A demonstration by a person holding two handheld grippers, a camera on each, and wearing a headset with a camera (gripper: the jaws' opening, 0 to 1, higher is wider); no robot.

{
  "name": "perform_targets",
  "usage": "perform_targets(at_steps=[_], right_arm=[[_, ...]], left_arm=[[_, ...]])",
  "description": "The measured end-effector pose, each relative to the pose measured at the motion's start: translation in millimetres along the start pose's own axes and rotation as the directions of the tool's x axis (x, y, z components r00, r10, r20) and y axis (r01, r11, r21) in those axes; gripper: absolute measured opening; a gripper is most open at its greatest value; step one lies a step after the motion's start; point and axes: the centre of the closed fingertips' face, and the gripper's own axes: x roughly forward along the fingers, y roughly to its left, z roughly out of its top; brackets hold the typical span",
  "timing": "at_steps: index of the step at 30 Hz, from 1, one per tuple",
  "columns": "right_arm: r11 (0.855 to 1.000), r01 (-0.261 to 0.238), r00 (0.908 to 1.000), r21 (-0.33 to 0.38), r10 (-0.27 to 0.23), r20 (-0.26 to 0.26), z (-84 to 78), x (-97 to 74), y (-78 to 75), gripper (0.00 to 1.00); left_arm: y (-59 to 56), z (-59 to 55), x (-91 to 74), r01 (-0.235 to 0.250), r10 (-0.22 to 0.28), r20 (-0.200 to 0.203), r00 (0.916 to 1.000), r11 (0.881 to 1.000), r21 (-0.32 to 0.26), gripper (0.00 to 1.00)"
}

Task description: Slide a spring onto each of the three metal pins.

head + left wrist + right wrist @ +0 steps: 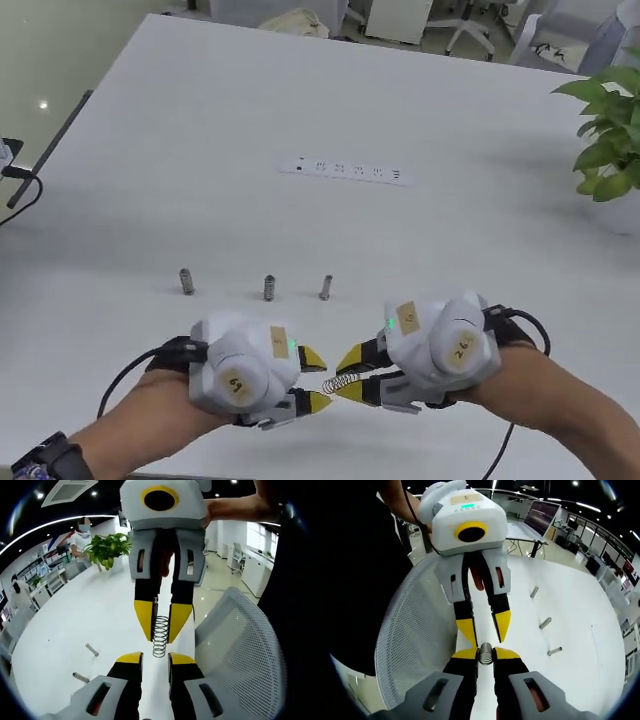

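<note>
Three short metal pins stand in a row on the white counter [300, 100]: left pin [187, 282], middle pin [269, 288], right pin [325, 288]. The middle one looks ribbed, as if already sleeved, but it is too small to be sure.

Nearer the person, at the counter's front edge, the left tongs [316, 380] are open and hold nothing. Their yellow tips sit on either side of one end of the spring [160, 635], seemingly not touching it.

The right tongs [485, 655] face them tip to tip, closed on the spring and pinching its coils at the other end.

The likely risk is the handover. If the right tongs let go before the left tongs close, or the left tongs close off-centre, the springy coil could flick free. It could then fall past the edge toward the mesh chair [415, 630] below, well away from the pins.
</note>
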Motion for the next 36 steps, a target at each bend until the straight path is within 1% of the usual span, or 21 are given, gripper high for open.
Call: perform_targets(at_steps=[1, 2, 3, 4, 5, 6, 7, 10, 11, 13, 14, 15, 18, 20, 23, 26, 29, 30, 31, 33, 36], right_arm=[[1.000, 0.003, 1.0000, 0.004, -0.003, 0.001, -0.9, -0.4, -0.9, 0.09], [1.000, 0.004, 1.0000, 0.008, -0.004, 0.001, -1.8, -0.8, -1.3, 0.09], [1.000, 0.004, 1.0000, 0.011, -0.004, 0.000, -2.8, -1.0, -1.5, 0.09], [1.000, 0.007, 1.0000, 0.014, -0.007, -0.002, -4.5, -1.5, -2.3, 0.09], [1.000, 0.008, 1.0000, 0.019, -0.008, -0.006, -6.4, -1.7, -2.8, 0.09], [1.000, 0.009, 0.9999, 0.021, -0.009, -0.007, -7.5, -1.8, -3.2, 0.09], [1.000, 0.010, 0.9999, 0.023, -0.009, -0.009, -8.6, -2.4, -3.6, 0.09], [0.999, 0.014, 0.9998, 0.029, -0.014, -0.011, -11.0, -3.3, -5.7, 0.09], [0.999, 0.016, 0.9998, 0.031, -0.016, -0.012, -11.9, -3.7, -6.9, 0.09], [0.999, 0.020, 0.9997, 0.035, -0.019, -0.014, -13.1, -3.8, -8.4, 0.09], [0.999, 0.021, 0.9997, 0.035, -0.021, -0.016, -13.4, -4.0, -9.0, 0.09], [0.999, 0.021, 0.9996, 0.036, -0.021, -0.016, -13.8, -4.0, -9.5, 0.09], [0.999, 0.026, 0.9995, 0.038, -0.025, -0.020, -14.5, -4.4, -11.9, 0.09], [0.999, 0.031, 0.9992, 0.037, -0.030, -0.028, -16.4, -3.9, -14.2, 0.09], [0.999, 0.031, 0.9991, 0.037, -0.030, -0.030, -17.2, -4.1, -15.2, 0.09], [0.999, 0.033, 0.9989, 0.038, -0.032, -0.035, -19.6, -3.8, -18.1, 0.09], [0.998, 0.041, 0.9979, 0.039, -0.039, -0.052, -24.2, -3.1, -23.4, 0.09], [0.998, 0.041, 0.9978, 0.038, -0.039, -0.053, -24.7, -3.1, -23.9, 0.09], [0.998, 0.041, 0.9977, 0.039, -0.039, -0.056, -26.0, -3.3, -25.4, 0.09], [0.998, 0.044, 0.9974, 0.041, -0.042, -0.058, -27.3, -3.7, -28.1, 0.09], [0.998, 0.050, 0.9969, 0.047, -0.047, -0.063, -30.0, -4.2, -34.4, 0.09]], left_arm=[[1.9, -1.0, -1.8, -0.003, 0.003, 0.001, 1.0000, 1.000, -0.013, 0.15], [7.3, -2.2, -4.3, -0.024, 0.024, 0.005, 0.9997, 0.999, -0.027, 0.17], [9.7, -2.5, -5.2, -0.035, 0.036, 0.007, 0.9993, 0.999, -0.034, 0.20], [12.8, -3.8, -7.6, -0.043, 0.044, 0.012, 0.9990, 0.997, -0.061, 0.21], [14.4, -4.2, -9.5, -0.046, 0.047, 0.016, 0.9988, 0.996, -0.073, 0.21], [19.0, -4.7, -12.5, -0.065, 0.067, 0.025, 0.9974, 0.994, -0.088, 0.21], [20.8, -5.4, -14.3, -0.070, 0.073, 0.027, 0.9969, 0.992, -0.101, 0.21], [28.4, -6.9, -20.8, -0.100, 0.106, 0.041, 0.9935, 0.985, -0.141, 0.21], [30.8, -6.8, -23.7, -0.107, 0.118, 0.053, 0.9917, 0.980, -0.166, 0.22], [34.9, -7.8, -27.5, -0.123, 0.138, 0.063, 0.9885, 0.973, -0.194, 0.24], [36.3, -10.1, -29.6, -0.129, 0.143, 0.058, 0.9880, 0.972, -0.196, 0.25], [38.5, -12.8, -31.9, -0.146, 0.159, 0.050, 0.9860, 0.970, -0.194, 0.27], [40.6, -14.7, -36.7, -0.157, 0.173, 0.058, 0.9832, 0.964, -0.216, 0.26], [42.3, -18.0, -40.2, -0.169, 0.184, 0.050, 0.9816, 0.960, -0.222, 0.27], [44.5, -20.6, -44.0, -0.181, 0.199, 0.051, 0.9787, 0.953, -0.241, 0.28], [49.1, -23.9, -49.7, -0.202, 0.226, 0.057, 0.9724, 0.939, -0.278, 0.29], [55.2, -30.2, -57.2, -0.230, 0.258, 0.052, 0.9649, 0.923, -0.307, 0.32], [56.1, -31.2, -58.5, -0.234, 0.263, 0.051, 0.9635, 0.920, -0.314, 0.33], [59.2, -34.1, -62.1, -0.249, 0.279, 0.049, 0.9589, 0.911, -0.329, 0.34], [62.0, -37.9, -67.1, -0.260, 0.294, 0.048, 0.9546, 0.901, -0.347, 0.36], [66.9, -46.7, -76.9, -0.291, 0.327, 0.035, 0.9443, 0.880, -0.375, 0.39]])
